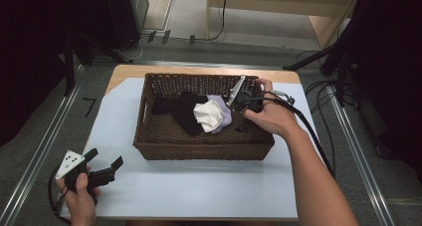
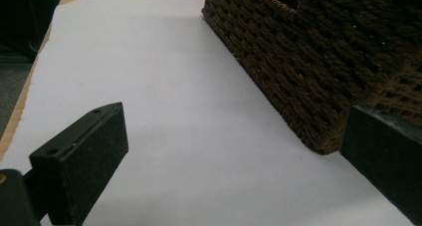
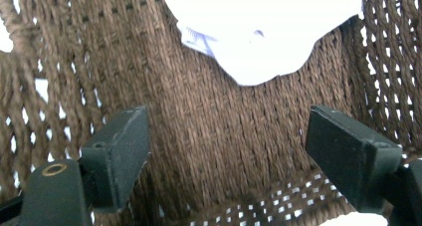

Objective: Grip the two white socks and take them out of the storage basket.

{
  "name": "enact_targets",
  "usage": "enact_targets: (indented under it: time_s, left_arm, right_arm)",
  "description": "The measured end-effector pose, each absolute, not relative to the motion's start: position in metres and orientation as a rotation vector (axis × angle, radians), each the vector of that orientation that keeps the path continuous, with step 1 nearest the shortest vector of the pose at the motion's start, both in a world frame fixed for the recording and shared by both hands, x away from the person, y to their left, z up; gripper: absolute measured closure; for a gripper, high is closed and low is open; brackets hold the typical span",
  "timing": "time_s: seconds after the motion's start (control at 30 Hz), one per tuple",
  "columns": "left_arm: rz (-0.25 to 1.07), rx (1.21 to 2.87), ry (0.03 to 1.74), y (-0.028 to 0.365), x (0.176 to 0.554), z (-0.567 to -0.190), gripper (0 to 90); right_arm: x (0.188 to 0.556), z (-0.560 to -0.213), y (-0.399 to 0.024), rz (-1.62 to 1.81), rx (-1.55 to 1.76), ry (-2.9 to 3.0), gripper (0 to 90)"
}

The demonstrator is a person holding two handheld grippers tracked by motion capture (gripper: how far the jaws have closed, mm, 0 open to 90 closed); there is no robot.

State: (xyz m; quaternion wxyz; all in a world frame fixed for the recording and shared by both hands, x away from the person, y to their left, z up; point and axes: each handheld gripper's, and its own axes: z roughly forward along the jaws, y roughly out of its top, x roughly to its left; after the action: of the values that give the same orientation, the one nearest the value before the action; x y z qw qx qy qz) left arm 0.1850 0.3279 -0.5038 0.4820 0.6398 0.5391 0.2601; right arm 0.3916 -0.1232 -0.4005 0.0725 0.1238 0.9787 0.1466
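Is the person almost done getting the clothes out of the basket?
Not yet. The white cloth, lilac cloth and black clothes lie in the basket; none is on the white sheet. The right tongs are open inside it, pointed at the white cloth. The left tongs wait open outside. Grabbing and lifting remain.

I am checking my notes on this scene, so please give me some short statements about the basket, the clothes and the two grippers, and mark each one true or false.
1. The right gripper is inside the wicker basket. True.
2. Its fingers are shut on the white cloth. False: they stand open, with nothing between them.
3. The left gripper is over the white sheet, outside the basket. True.
4. The basket holds no clothes. False: dark, white and pale purple pieces lie in it.
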Motion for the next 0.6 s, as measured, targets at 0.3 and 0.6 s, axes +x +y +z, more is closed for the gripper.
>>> enact_targets:
  time_s: [0.3,0.6]
  left_arm:
    - [0.634,1.558,1.317,0.327,0.185,-0.504,0.0]
    - [0.633,1.559,1.317,0.328,0.185,-0.504,0.1]
  right_arm:
    - [0.398,-0.415,-0.109,0.449,0.393,2.950,18.4]
    - [0.406,-0.426,-0.094,0.443,0.413,2.980,16.4]
